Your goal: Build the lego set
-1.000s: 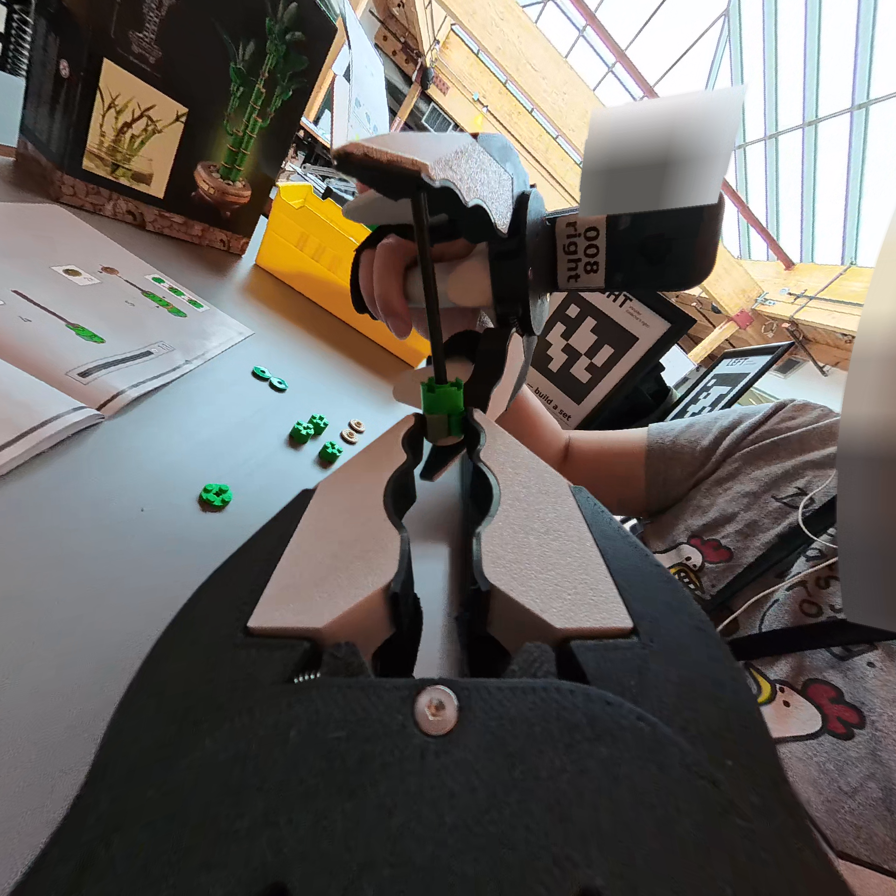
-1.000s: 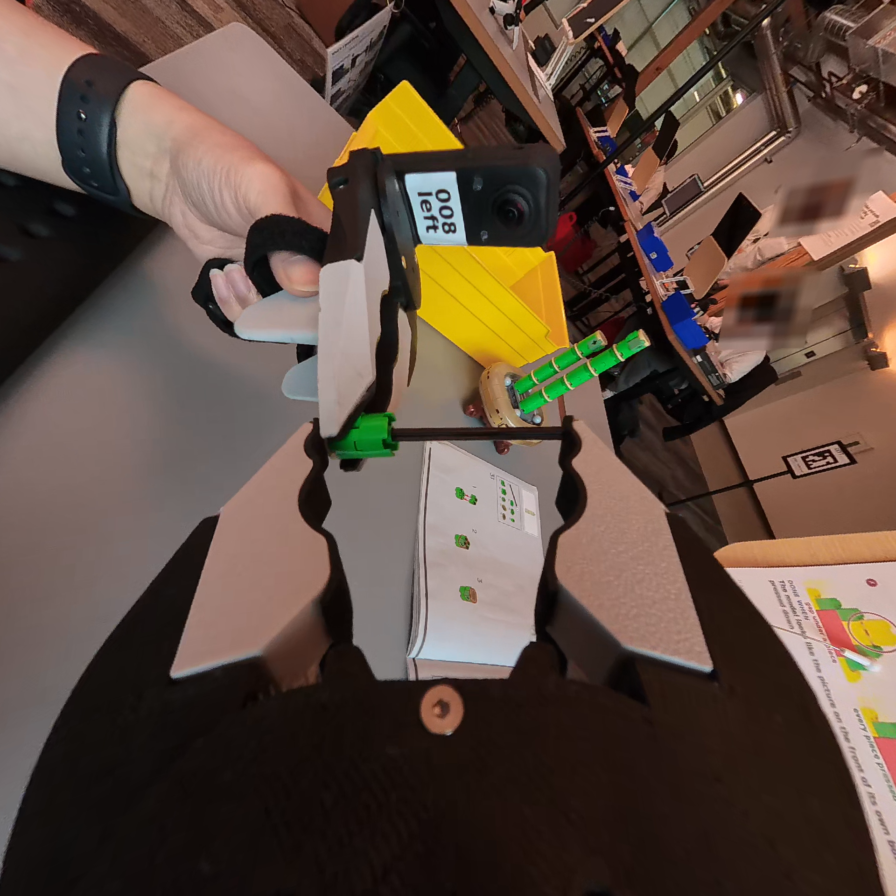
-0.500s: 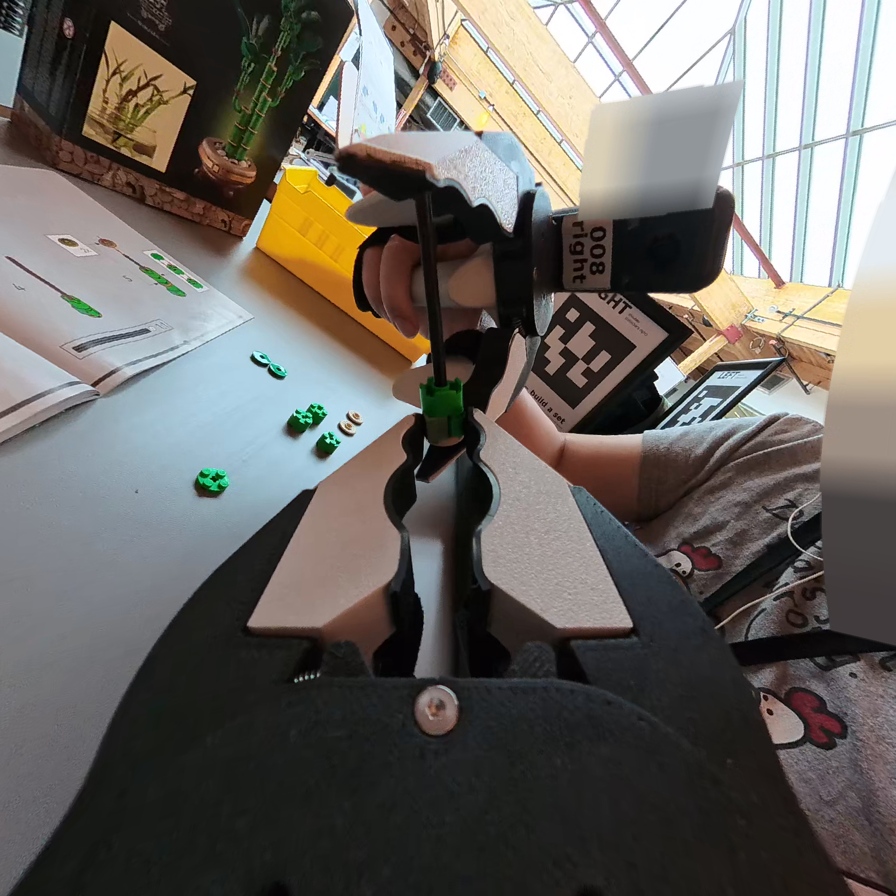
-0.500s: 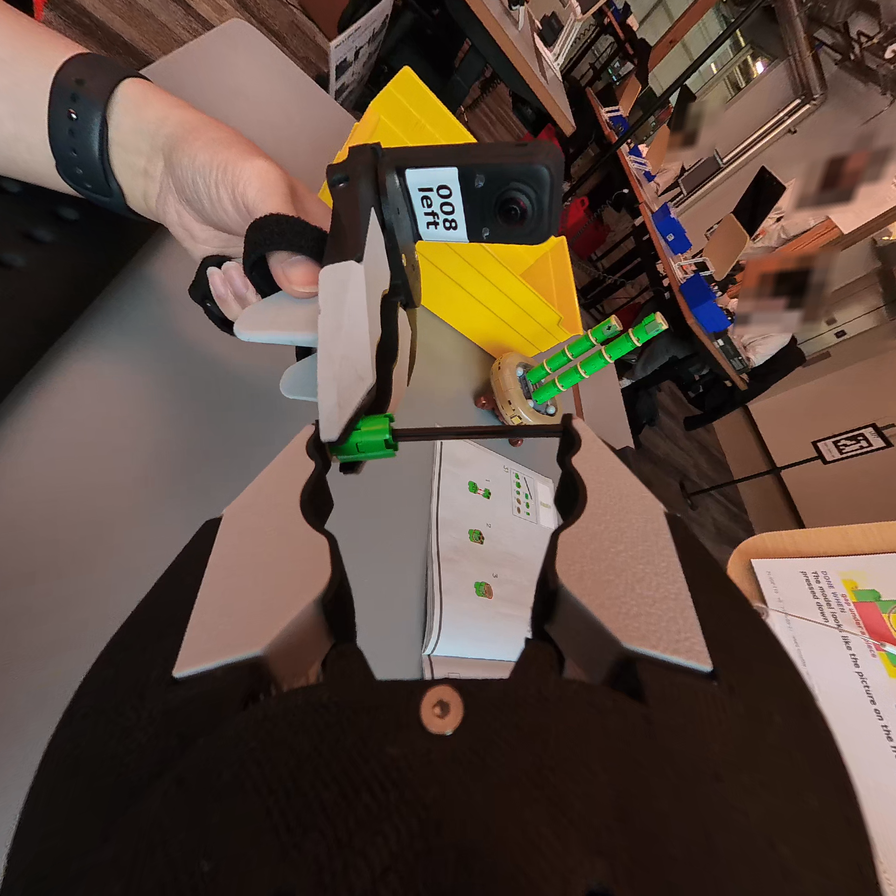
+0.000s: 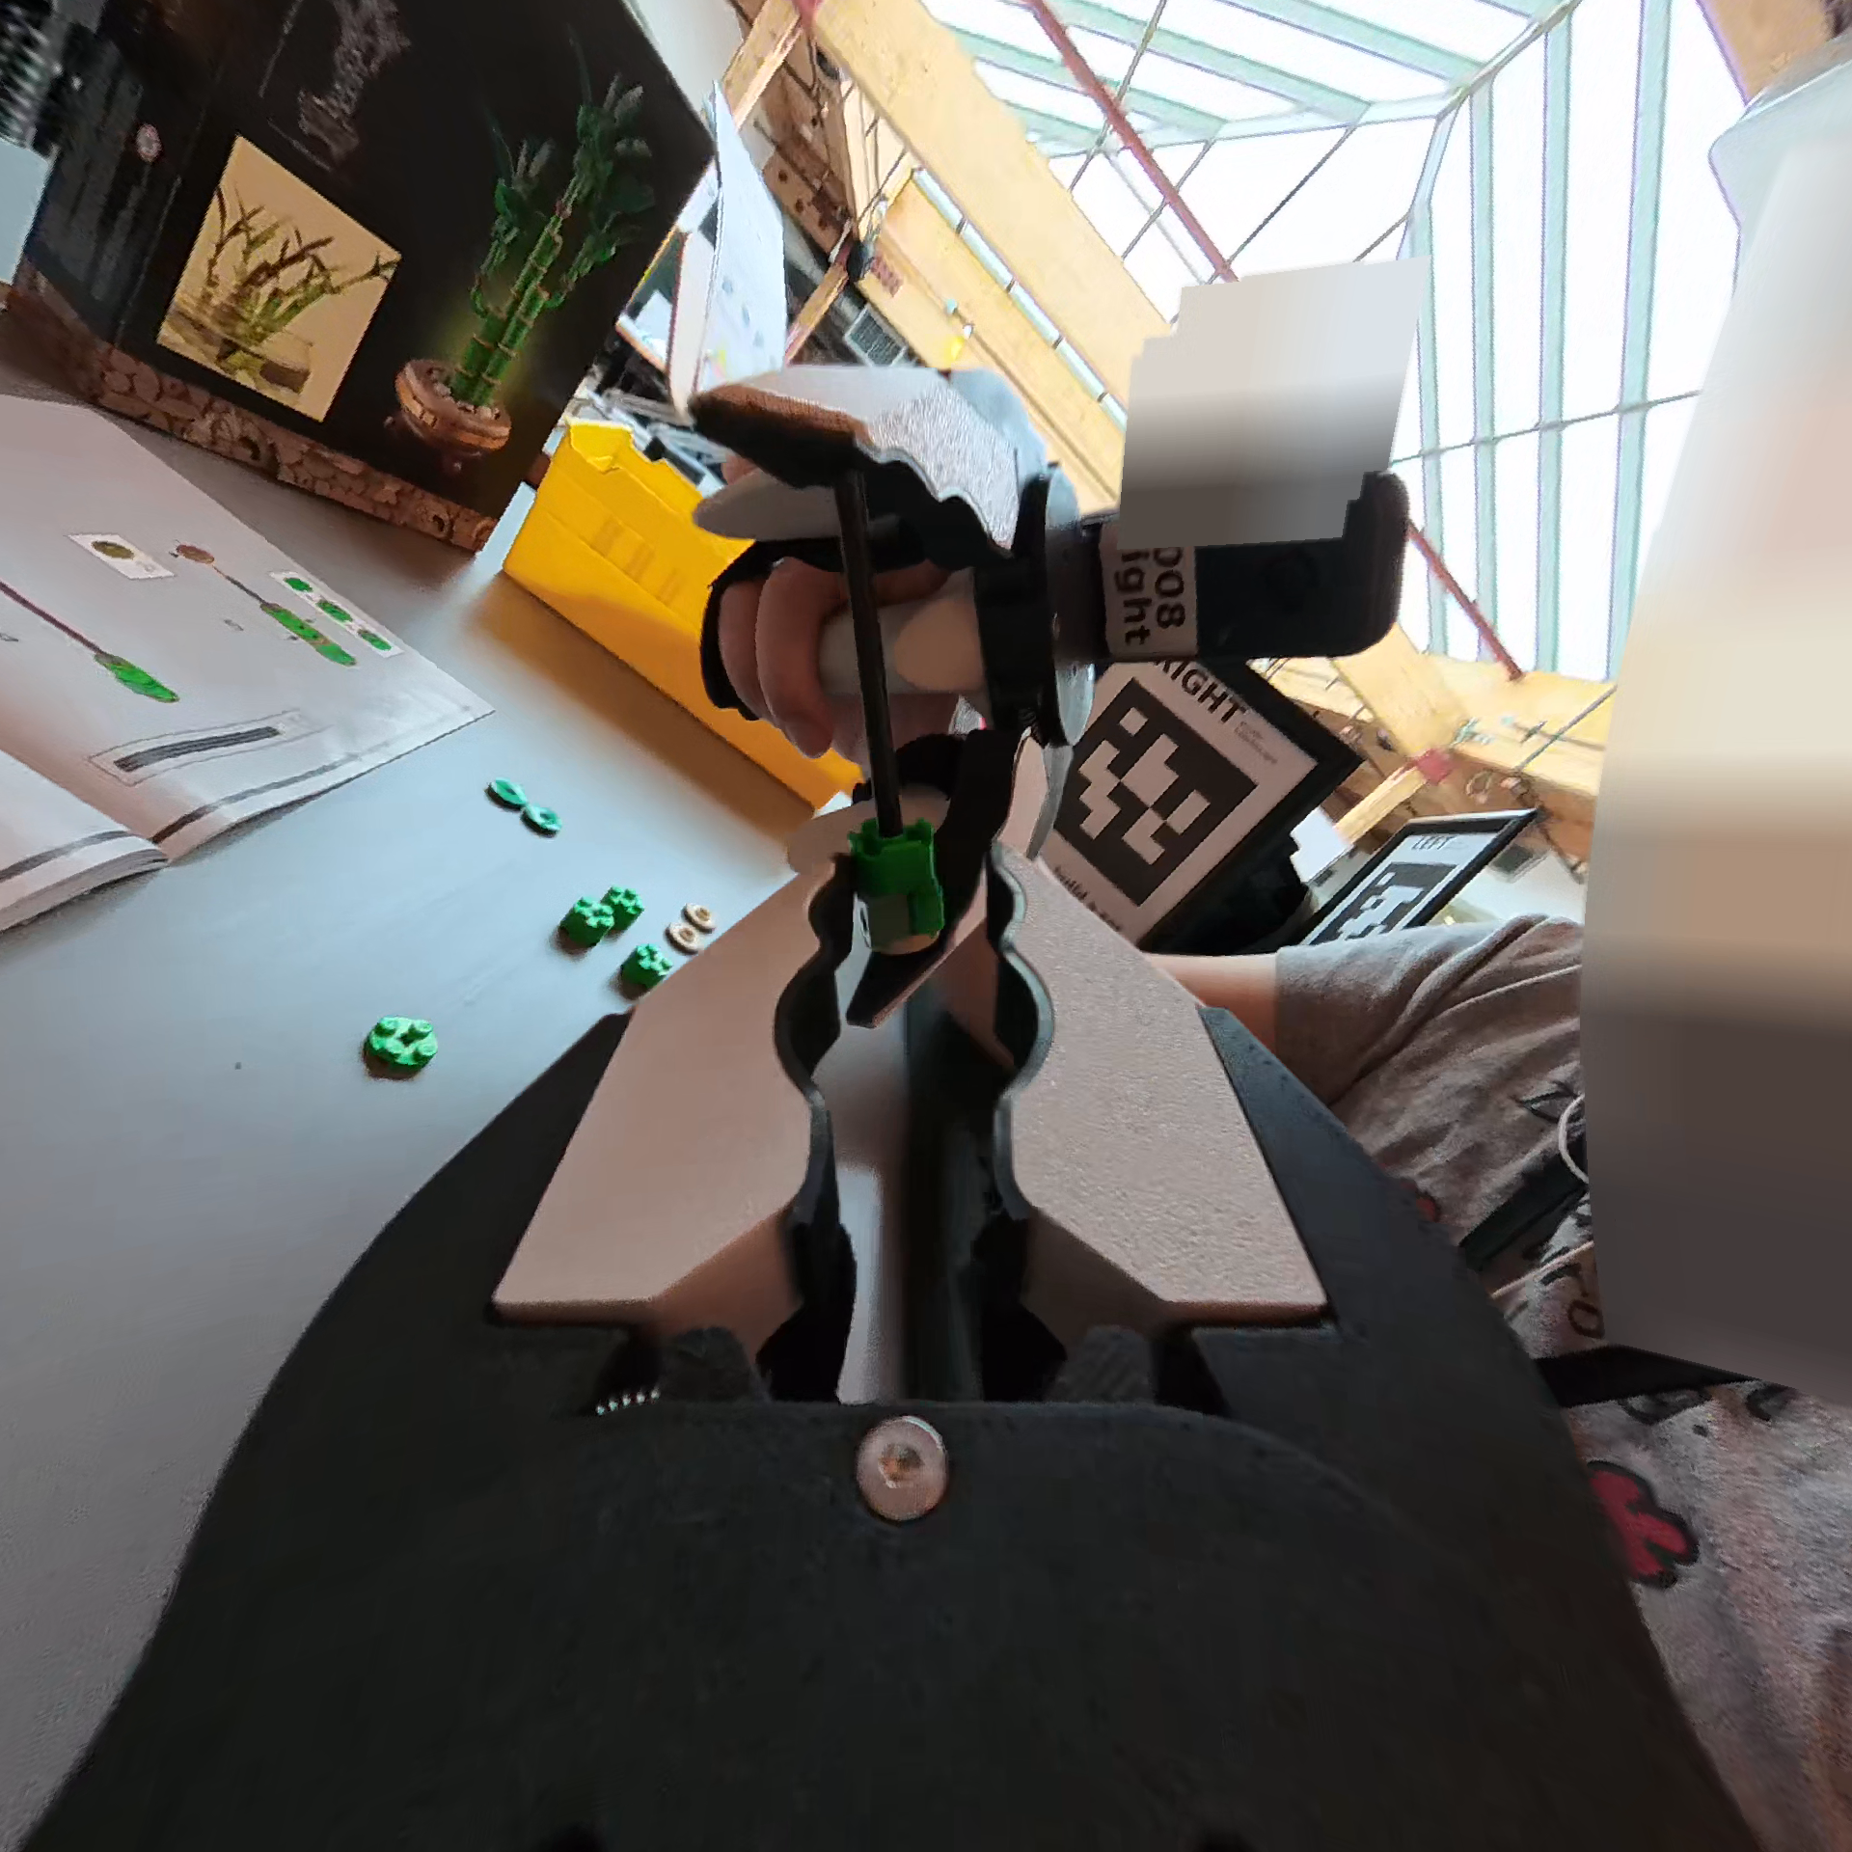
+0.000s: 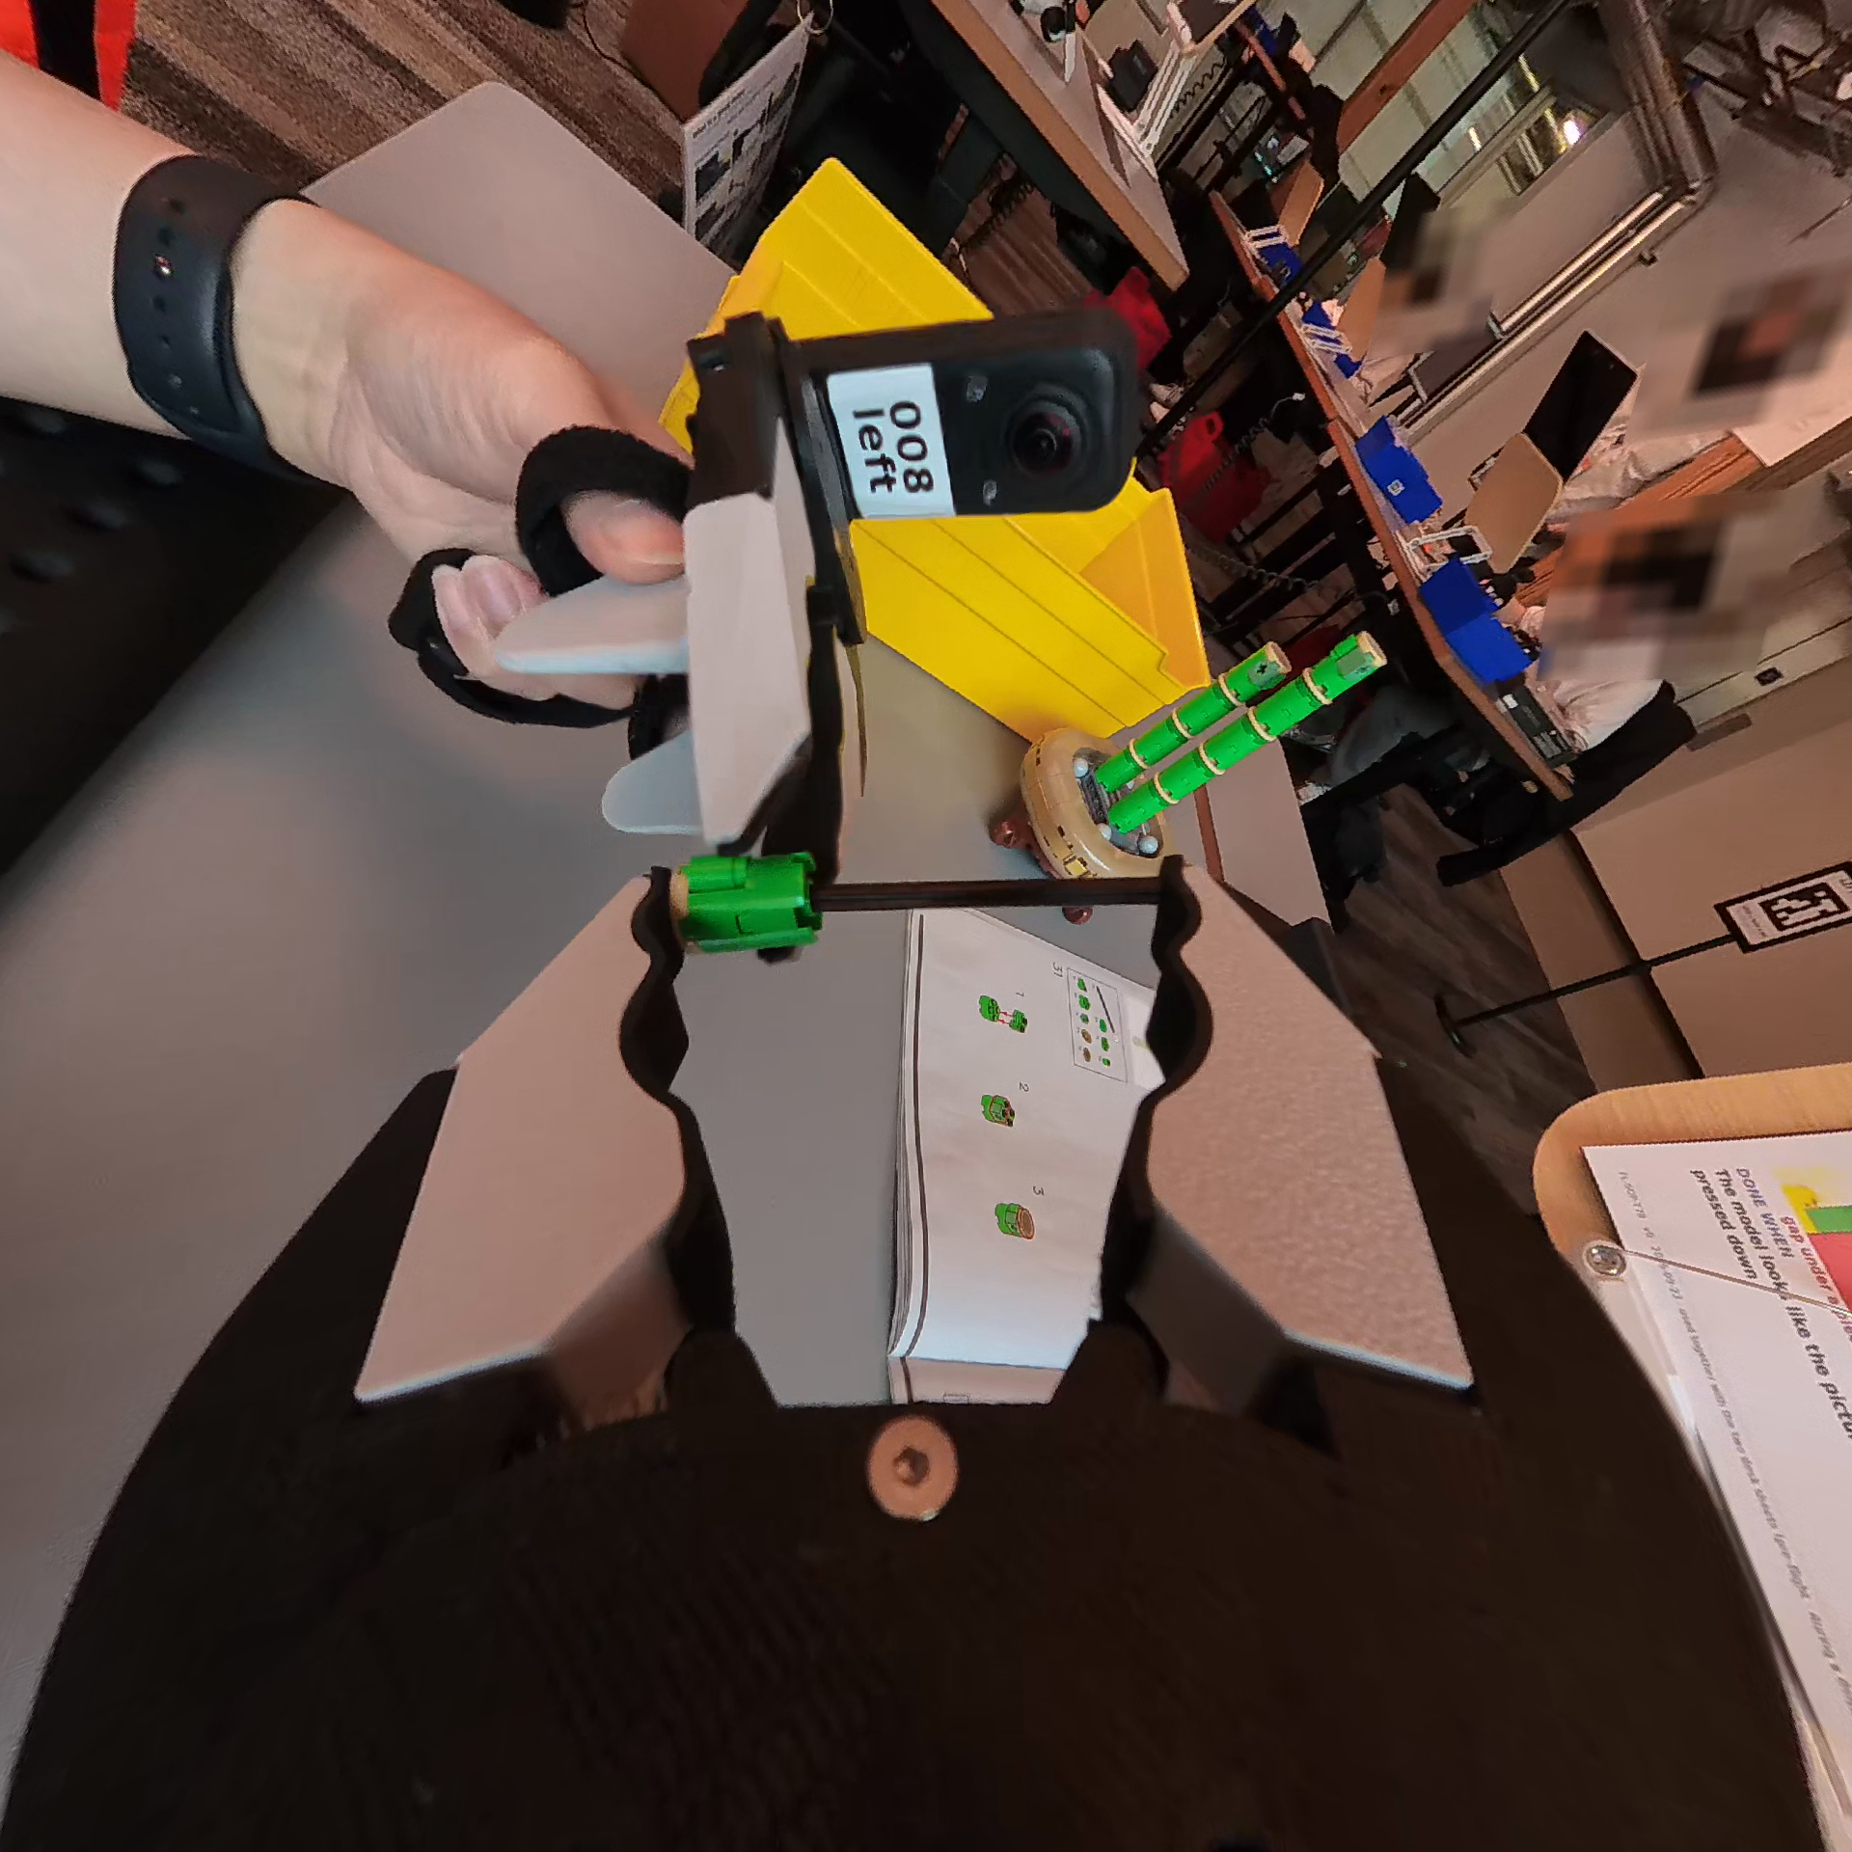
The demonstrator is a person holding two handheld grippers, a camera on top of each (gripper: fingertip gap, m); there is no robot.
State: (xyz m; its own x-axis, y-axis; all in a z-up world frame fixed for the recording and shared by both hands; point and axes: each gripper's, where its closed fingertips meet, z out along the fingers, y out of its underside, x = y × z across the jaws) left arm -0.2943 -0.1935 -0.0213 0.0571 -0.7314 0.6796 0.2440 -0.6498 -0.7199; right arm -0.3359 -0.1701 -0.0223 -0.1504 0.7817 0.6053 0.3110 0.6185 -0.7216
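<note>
Table (image 5: 200,1152): grey; I viewed it from both wrist cameras.
Instruction booklet (image 5: 200,641): lay open at the far left of the left wrist view.
Set box (image 5: 331,230): dark, stood upright behind the booklet.
Loose green pieces (image 5: 601,914): several small round ones lay scattered on the table right of the booklet, with two tan round pieces (image 5: 691,924) just beside them.
Yellow bin (image 5: 641,571): stood on the table behind the loose pieces.
Left gripper (image 5: 907,892): I noted its fingers narrowly parted on either side of the green stack. I could not tell whether they pressed on it.
Green stack (image 5: 895,887): short, threaded on one end of the black rod (image 5: 870,641) and held in the air above the table, between the left gripper's fingertips.
Right gripper (image 6: 907,902): spread wide, yet pinching the rod lengthwise. One fingertip bore on the green stack's end, the other on the rod's bare end.
Hand (image 6: 401,401): gripped the left gripper's handle and wore a dark wristband (image 6: 175,321).
Bamboo model (image 6: 1152,772): a tan round base with two green stalks stood on the table beyond the rod, near the bin.
Marker cards (image 5: 1173,792): two black-and-white ones stood at the right of the left wrist view.
</note>
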